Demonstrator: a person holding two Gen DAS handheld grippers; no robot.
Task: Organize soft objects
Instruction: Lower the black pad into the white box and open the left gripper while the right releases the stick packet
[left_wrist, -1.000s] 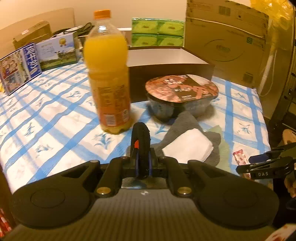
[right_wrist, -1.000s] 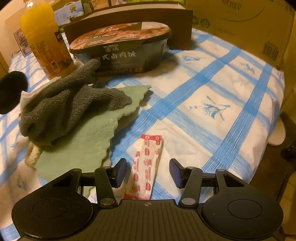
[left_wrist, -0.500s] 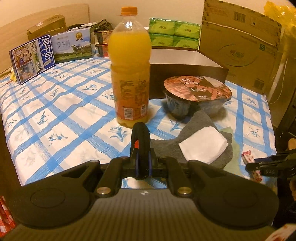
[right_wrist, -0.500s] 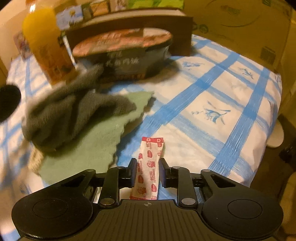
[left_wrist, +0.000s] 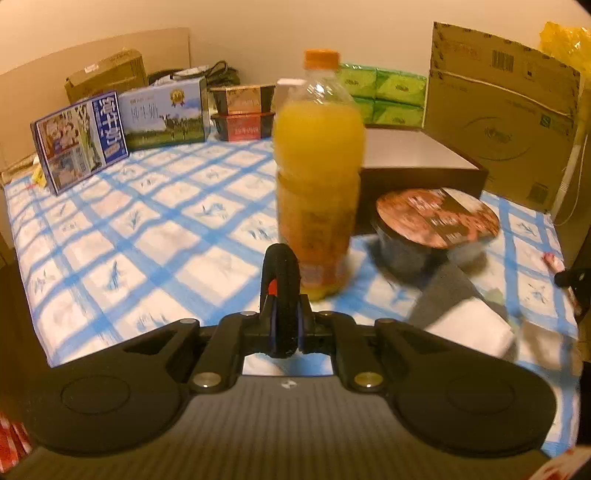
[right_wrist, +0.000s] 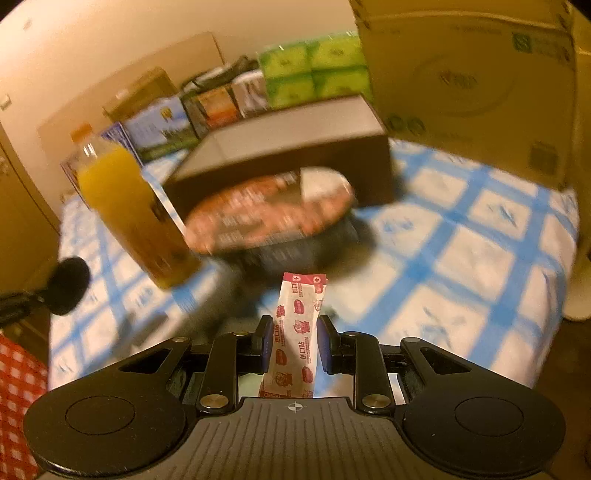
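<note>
Right claw (right_wrist: 291, 341): you have it clenched on the red-and-white plaster packet (right_wrist: 297, 332), which stands upright between the pads, clear of the blue-checked bench (right_wrist: 461, 266).
Left claw (left_wrist: 282, 326): clenched on a black disc-shaped object (left_wrist: 279, 291); what it is, I cannot tell.
Orange juice bottle (left_wrist: 319, 177): twelve o'clock, just beyond.
Grey towel (left_wrist: 447, 291): three o'clock, under a folded white cloth (left_wrist: 469, 330).
Instant noodle bowl (left_wrist: 436, 225): two o'clock.
</note>
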